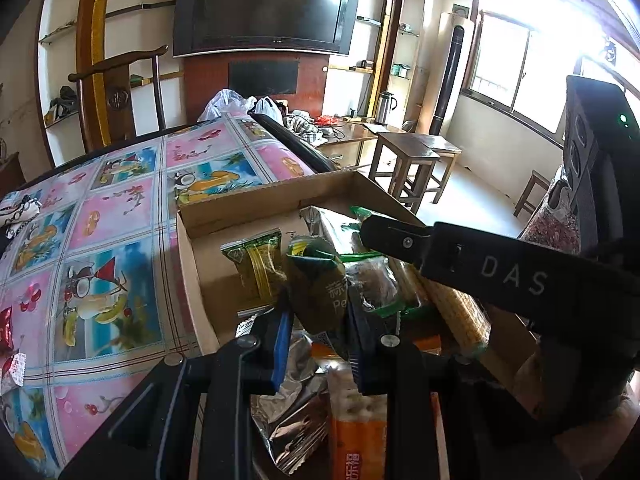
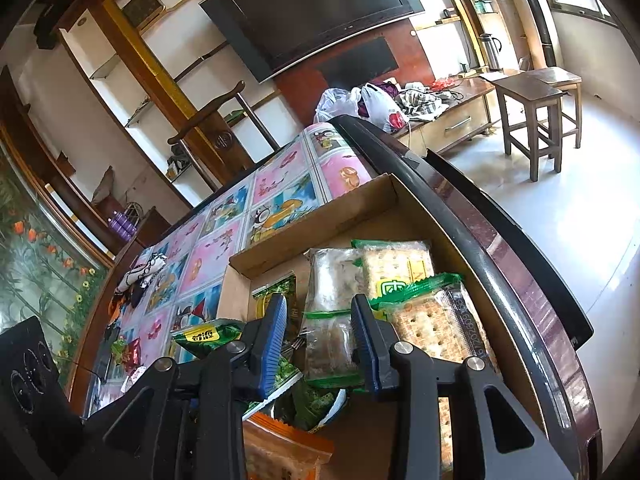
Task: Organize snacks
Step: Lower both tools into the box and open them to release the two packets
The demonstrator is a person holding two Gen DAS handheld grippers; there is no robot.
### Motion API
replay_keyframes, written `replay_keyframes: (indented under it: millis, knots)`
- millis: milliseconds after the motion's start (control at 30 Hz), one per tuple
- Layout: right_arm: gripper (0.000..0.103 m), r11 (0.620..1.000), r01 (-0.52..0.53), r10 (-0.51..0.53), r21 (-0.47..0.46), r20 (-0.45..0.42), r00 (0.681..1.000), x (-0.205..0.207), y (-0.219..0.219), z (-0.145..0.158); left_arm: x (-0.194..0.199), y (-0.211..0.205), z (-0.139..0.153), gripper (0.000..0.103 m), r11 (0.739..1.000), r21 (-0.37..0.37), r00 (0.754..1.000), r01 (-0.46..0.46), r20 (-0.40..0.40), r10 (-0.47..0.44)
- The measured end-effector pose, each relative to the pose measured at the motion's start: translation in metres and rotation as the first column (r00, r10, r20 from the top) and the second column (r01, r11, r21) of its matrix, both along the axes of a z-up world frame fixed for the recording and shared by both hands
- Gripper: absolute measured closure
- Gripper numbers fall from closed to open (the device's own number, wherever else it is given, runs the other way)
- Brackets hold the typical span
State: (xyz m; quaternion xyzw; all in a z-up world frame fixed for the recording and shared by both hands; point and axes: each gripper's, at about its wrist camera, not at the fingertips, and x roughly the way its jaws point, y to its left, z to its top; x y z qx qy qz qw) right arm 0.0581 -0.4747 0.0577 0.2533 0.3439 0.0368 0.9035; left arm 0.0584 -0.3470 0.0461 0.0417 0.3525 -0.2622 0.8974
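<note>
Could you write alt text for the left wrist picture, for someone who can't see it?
A hand-held gripper pinches a green snack packet over a cardboard box of wrapped snacks on a colourful patterned tablecloth. A second hand-held gripper reaches in from the right; a television hangs behind.

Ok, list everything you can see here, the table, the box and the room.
box: one, brown cardboard, table's right edge
cracker packets: two, clear with green ends, box's right side
clear packet: one, green-trimmed, box middle
yellow-green packet: one, box's left side
orange packet: one, box's near end
silver packet: one, beside orange packet
tablecloth: one, pink and blue squares, on table
television: one, black, wall
stools: two, brown, floor
left gripper: black, jaws shut on green packet
right gripper: black, jaws close together around clear packet
</note>
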Motion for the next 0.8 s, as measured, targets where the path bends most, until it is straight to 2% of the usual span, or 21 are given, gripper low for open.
replay_keyframes:
  millis: [133,167,233,267,800]
  knots:
    - [0.066,1.0,0.001,-0.001,0.009,0.016,1.0,-0.001,0.0,0.001,-0.003,0.0,0.002,0.077,1.0,-0.004,1.0,0.011,-0.001,-0.011]
    - [0.066,1.0,0.001,-0.001,0.011,0.021,1.0,-0.002,-0.001,0.002,-0.004,0.0,0.004,0.075,1.0,-0.007,1.0,0.013,0.003,-0.013]
    - [0.066,1.0,0.006,-0.007,0.01,0.029,1.0,-0.003,-0.002,0.004,-0.006,0.001,0.007,0.063,1.0,-0.012,1.0,0.015,0.013,-0.015]
    - [0.066,1.0,0.009,-0.009,0.012,0.032,0.999,-0.004,-0.002,0.004,-0.007,0.001,0.008,0.061,1.0,-0.016,1.0,0.016,0.018,-0.016]
    - [0.066,1.0,0.023,-0.024,0.019,0.057,0.998,-0.007,-0.009,0.008,-0.027,0.03,0.034,0.057,0.999,-0.052,0.999,0.003,0.048,-0.001]
